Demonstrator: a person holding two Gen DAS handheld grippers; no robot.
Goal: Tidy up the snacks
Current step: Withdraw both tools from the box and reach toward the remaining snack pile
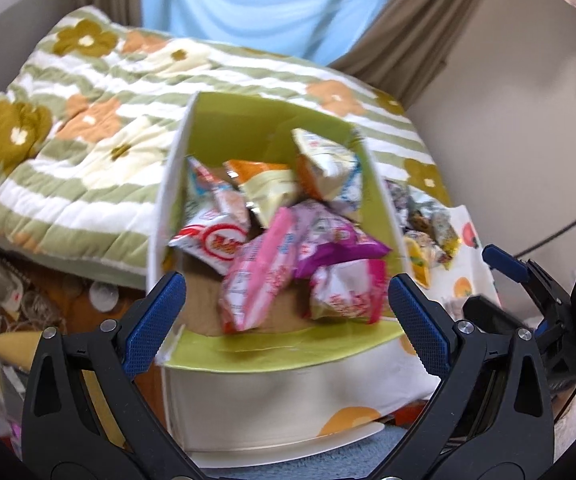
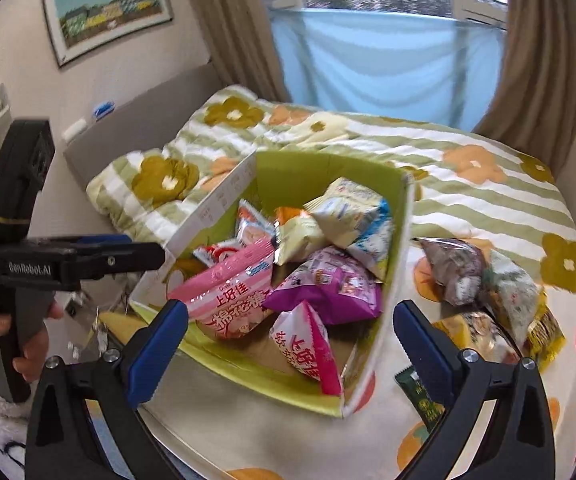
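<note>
A cardboard box (image 2: 398, 240) with a green inside stands on the bed's near end, holding several snack packets. Among them are a pink marshmallow packet (image 2: 228, 300), a purple packet (image 2: 328, 284) and a small pink packet (image 2: 308, 344). My right gripper (image 2: 290, 312) hangs wide open just before the box's near rim, with nothing between its pads. My left gripper (image 1: 284, 292) is also open and bare, in front of the same box (image 1: 168, 208). A hand holds the left gripper (image 2: 156, 254) at the box's left side. The right gripper (image 1: 528, 296) shows at the right edge.
Several loose snack packets (image 2: 488, 292) and a dark green bar (image 2: 420, 396) lie right of the box on a fruit-printed cloth (image 2: 408, 452). A flower-striped quilt (image 2: 468, 200) covers the bed behind. Clutter and cables (image 1: 20, 304) lie on the floor to the left.
</note>
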